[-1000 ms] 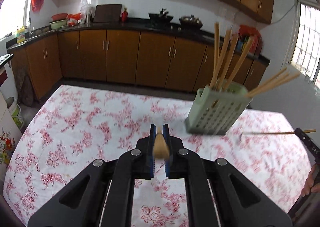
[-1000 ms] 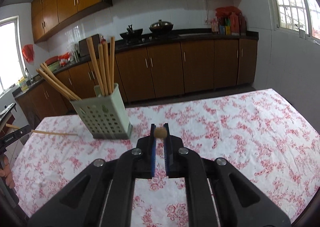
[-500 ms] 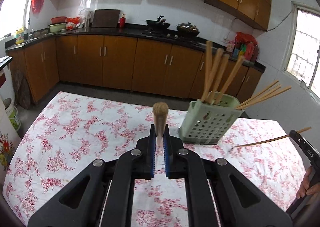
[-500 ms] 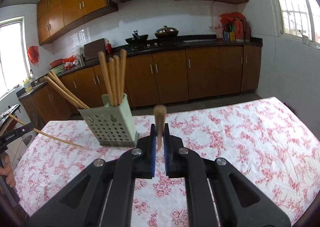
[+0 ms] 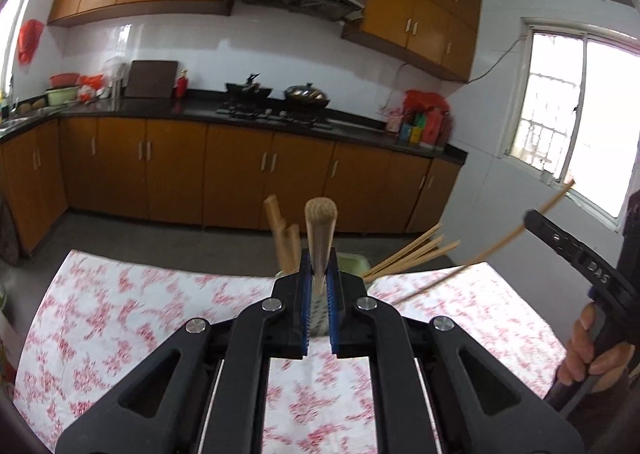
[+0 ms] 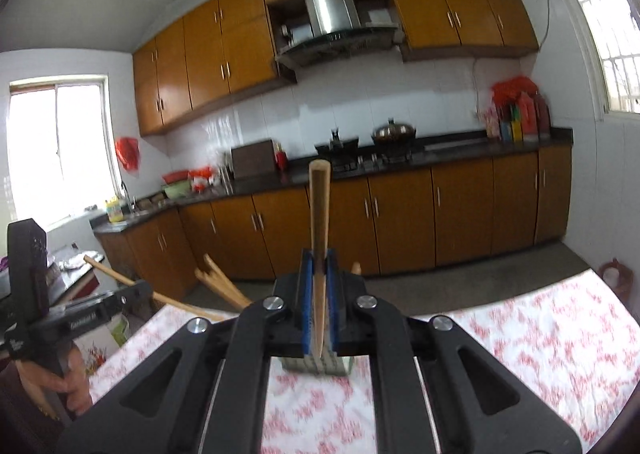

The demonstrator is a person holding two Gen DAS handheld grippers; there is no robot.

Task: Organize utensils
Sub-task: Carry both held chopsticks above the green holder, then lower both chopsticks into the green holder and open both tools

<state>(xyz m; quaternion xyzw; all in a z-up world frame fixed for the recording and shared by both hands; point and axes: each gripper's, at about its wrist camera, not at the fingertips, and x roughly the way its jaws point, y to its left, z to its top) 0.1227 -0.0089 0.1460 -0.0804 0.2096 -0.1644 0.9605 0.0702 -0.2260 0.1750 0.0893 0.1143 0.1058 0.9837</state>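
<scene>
Left wrist view: left tool (image 5: 319, 286) clenched on a wooden chopstick (image 5: 320, 238), blue pads tight against it on both sides. The stick's rounded end points up and toward the camera. Directly behind the tool, mostly hidden by it, stands the pale green perforated utensil holder (image 5: 354, 263) on the counter with a red-and-white floral cloth (image 5: 120, 314). Flat wooden handles (image 5: 280, 234) rise from the holder on the left; a bundle of chopsticks (image 5: 412, 252) leans out of it to the right. At the right edge, the right tool's body (image 5: 580, 266) is visible with a hand (image 5: 592, 354) around its grip; a second chopstick (image 5: 480, 254) slants through it, lower end above the cloth, upper end toward the window.

Right wrist view: right tool (image 6: 319, 290) clenched on a chopstick (image 6: 319, 222) that stands nearly upright between the blue pads, its top in line with the kitchen worktop behind. The holder's base (image 6: 320, 366) shows just below the pads, on the cloth (image 6: 520, 334). Chopstick ends (image 6: 220, 282) fan out to the left of the tool. At the left edge, the left tool's body (image 6: 80, 314) and the hand (image 6: 68, 386) holding it, with its chopstick (image 6: 132, 286) slanting across. Both views are slightly blurred.
</scene>
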